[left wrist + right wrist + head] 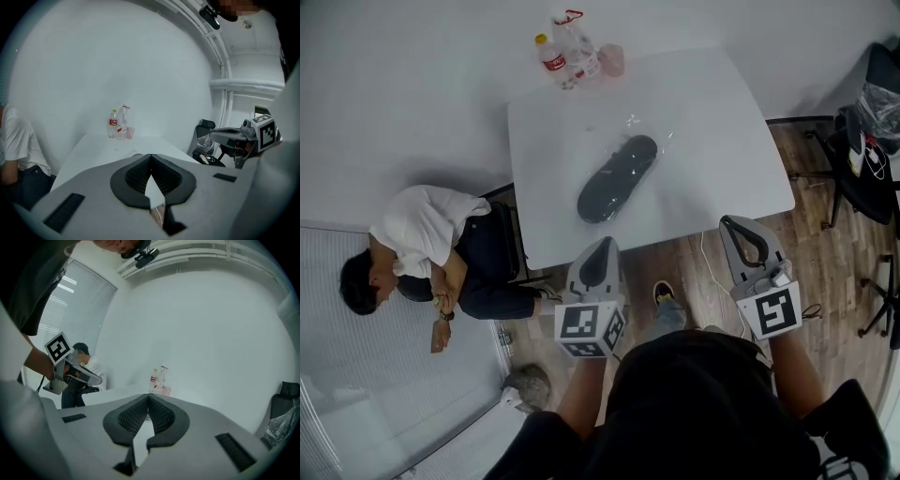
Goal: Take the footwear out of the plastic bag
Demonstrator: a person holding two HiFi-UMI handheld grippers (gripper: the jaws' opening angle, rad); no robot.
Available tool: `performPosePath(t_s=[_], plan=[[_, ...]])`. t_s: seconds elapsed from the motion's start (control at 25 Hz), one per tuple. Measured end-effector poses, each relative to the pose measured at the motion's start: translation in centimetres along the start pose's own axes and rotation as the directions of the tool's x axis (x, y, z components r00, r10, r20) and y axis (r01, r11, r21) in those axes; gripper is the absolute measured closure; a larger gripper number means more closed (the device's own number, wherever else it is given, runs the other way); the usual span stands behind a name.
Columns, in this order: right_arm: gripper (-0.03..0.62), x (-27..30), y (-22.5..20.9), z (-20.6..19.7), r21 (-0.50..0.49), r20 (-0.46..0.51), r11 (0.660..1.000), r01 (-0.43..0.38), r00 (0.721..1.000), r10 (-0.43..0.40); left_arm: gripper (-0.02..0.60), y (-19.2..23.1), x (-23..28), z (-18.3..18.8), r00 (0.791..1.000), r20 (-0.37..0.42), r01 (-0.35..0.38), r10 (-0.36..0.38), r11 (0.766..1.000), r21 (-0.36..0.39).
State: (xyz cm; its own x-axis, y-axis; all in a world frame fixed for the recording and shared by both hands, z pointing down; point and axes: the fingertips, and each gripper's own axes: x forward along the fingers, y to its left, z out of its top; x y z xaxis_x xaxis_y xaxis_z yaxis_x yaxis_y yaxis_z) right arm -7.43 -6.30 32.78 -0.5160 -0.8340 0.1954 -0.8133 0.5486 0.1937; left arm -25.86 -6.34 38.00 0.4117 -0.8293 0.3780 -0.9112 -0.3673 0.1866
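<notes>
White wall and wood-plank floor [825, 272] frame the work area as I see it from the head view. The white table [712, 131] stands at centre. A person in a white shirt [431, 253] sits slumped beside its left edge, and a black office chair [862, 159] stands at the right.

I hold both grippers short of the table's near edge, over the floor:
- Left gripper [605, 242]: jaws pressed together, nothing between them, confirmed in its own view [150, 157].
- Right gripper [729, 221]: jaws likewise closed and empty [148, 398].

The black shoe [617, 178] lies mid-table, enclosed in the clear plastic bag [649, 131], apart from both grippers and nearer the left one.

At the far left corner stand two bottles [555, 58] and a pink cup [611, 59].
</notes>
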Motion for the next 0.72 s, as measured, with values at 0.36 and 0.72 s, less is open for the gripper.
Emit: performPosePath(t_s=[0.36, 0.72], plan=[[0.576, 2.8, -0.2, 0.0, -0.028, -0.013, 0.999, 0.021, 1.0, -0.022, 0.558, 3.1, 2.1, -0.3, 1.0, -0.017, 0.019, -0.019, 0.999, -0.028], [0.576, 4.3, -1.5, 0.3, -0.056, -0.004, 0.998, 0.032, 0.999, -0.032, 0.558, 4.1, 3.5, 0.1, 1.0, -0.015, 0.006, -0.006, 1.0, -0.018]])
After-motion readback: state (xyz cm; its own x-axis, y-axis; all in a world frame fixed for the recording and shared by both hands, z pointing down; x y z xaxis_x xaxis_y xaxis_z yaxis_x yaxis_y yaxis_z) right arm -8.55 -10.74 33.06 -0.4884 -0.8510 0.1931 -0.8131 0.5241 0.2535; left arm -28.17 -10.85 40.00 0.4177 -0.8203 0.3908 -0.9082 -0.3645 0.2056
